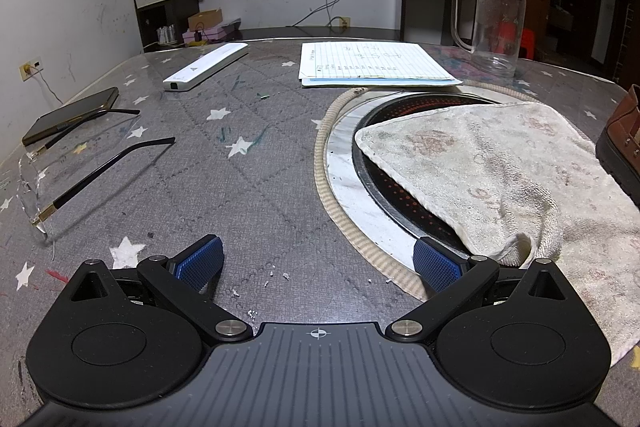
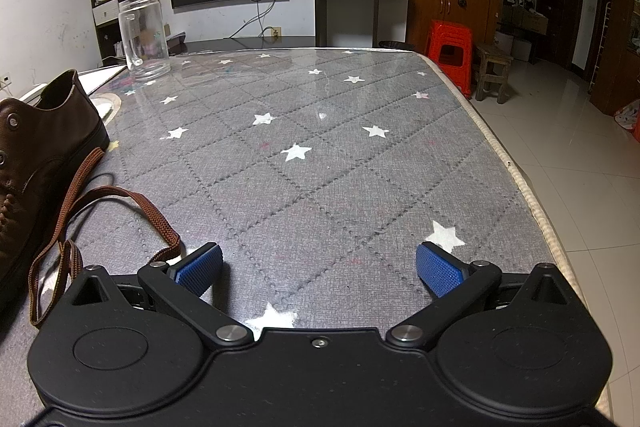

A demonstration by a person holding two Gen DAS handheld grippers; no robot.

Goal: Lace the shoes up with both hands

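A brown leather shoe (image 2: 36, 155) stands at the left edge of the right wrist view; its heel shows at the far right of the left wrist view (image 1: 622, 139). A brown flat lace (image 2: 116, 203) trails from it in loops over the table, ending just left of my right gripper's left finger. My right gripper (image 2: 320, 269) is open and empty, low over the grey star-patterned table (image 2: 340, 167). My left gripper (image 1: 318, 263) is open and empty, to the left of the shoe, over the table beside a dirty white towel (image 1: 500, 171).
The towel lies over a round black hotplate (image 1: 384, 183). Glasses (image 1: 68, 175) and a phone (image 1: 68, 115) lie left. A white bar (image 1: 206, 67), a notepad (image 1: 372, 65) and a clear mug (image 1: 494, 27) stand far. The table edge (image 2: 532, 199) runs on the right.
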